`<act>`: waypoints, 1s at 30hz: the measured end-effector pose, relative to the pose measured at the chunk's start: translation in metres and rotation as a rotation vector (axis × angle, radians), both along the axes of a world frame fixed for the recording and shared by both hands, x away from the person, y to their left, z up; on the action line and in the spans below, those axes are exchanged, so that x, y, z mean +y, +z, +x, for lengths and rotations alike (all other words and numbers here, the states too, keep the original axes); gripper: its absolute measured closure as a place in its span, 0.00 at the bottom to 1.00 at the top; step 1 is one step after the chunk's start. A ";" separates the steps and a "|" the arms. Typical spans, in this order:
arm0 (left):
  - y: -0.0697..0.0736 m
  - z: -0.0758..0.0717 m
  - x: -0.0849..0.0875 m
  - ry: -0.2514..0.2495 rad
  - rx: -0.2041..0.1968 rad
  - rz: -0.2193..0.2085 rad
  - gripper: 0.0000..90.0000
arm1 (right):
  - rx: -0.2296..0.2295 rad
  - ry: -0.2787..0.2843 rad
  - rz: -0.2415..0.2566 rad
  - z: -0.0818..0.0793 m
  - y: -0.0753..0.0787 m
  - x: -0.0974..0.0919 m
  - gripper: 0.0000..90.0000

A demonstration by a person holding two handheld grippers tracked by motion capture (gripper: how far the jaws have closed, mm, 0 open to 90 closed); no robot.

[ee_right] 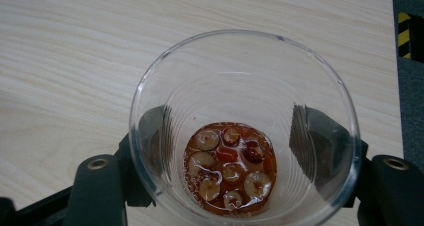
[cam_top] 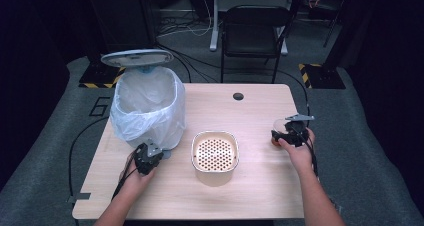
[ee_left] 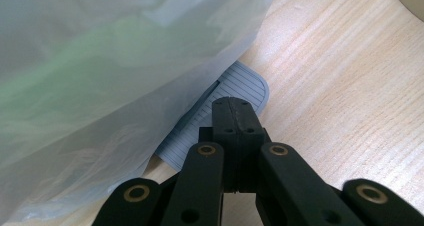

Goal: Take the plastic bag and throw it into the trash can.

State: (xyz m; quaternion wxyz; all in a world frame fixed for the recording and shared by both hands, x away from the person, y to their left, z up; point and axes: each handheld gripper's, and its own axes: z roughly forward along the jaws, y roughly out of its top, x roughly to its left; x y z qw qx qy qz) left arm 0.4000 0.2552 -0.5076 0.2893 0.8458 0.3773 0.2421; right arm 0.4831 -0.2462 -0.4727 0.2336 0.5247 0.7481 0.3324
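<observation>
The lid of the pedal bin [cam_top: 146, 106] stands up, and the left gripper [cam_top: 148, 157] rests at its near foot with jaws fully shut, empty, their tips pressed on the ribbed grey pedal [ee_left: 227, 98]; I judge that this press is what keeps the lid raised. Far to the right, near the table's [cam_top: 260, 186] right edge, the right gripper [cam_top: 290, 134] has its jaws around a clear plastic cup [ee_right: 245, 131]. They look to be meeting the wall on both sides, though I cannot tell how firmly. The step in hand seems to be taking up the cup.

Next, I'd guess, the cup needs a firm but gentle squeeze, a lift kept upright, and a carry left toward the perforated strainer bowl [cam_top: 215, 156] or the bin.

The high view gives the layout; the right gripper view reveals reddish liquid with fruit pieces [ee_right: 231, 168] in the cup's bottom; the left gripper view shows the pedal under the bin liner [ee_left: 110, 76].
</observation>
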 end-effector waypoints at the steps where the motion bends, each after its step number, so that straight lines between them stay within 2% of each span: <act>1: 0.000 0.000 0.000 -0.001 0.000 0.002 1.00 | -0.007 0.022 -0.012 0.000 0.002 0.001 0.37; 7: 0.000 0.000 0.000 -0.004 0.002 0.005 1.00 | -0.013 0.051 -0.011 -0.001 0.012 0.009 0.38; 10: 0.001 0.000 0.001 -0.011 0.016 0.008 1.00 | -0.021 0.098 0.001 -0.001 0.024 0.018 0.38; 13: 0.001 0.000 0.001 -0.011 0.015 0.008 1.00 | -0.030 0.125 -0.002 -0.001 0.030 0.024 0.38; 14: 0.000 0.000 0.001 -0.005 0.004 0.003 1.00 | -0.038 0.155 0.000 -0.001 0.035 0.030 0.38; 17: 0.001 0.000 0.001 -0.006 0.013 0.004 1.00 | -0.040 0.178 0.003 -0.002 0.041 0.037 0.38; 18: 0.001 0.000 0.001 -0.006 0.012 0.002 1.00 | -0.047 0.208 0.001 -0.002 0.046 0.044 0.38; 20: 0.001 0.000 0.001 -0.010 0.012 0.006 1.00 | -0.053 0.232 0.007 -0.002 0.050 0.050 0.38; 25: 0.002 0.000 0.001 -0.008 0.020 0.005 1.00 | -0.072 0.278 0.012 -0.002 0.062 0.064 0.38; 26: 0.000 0.000 0.001 0.000 0.003 -0.001 1.00 | -0.076 0.288 0.009 -0.002 0.064 0.066 0.38; 30: 0.000 0.000 0.000 0.000 0.005 -0.001 1.00 | -0.092 0.314 0.002 -0.002 0.071 0.074 0.39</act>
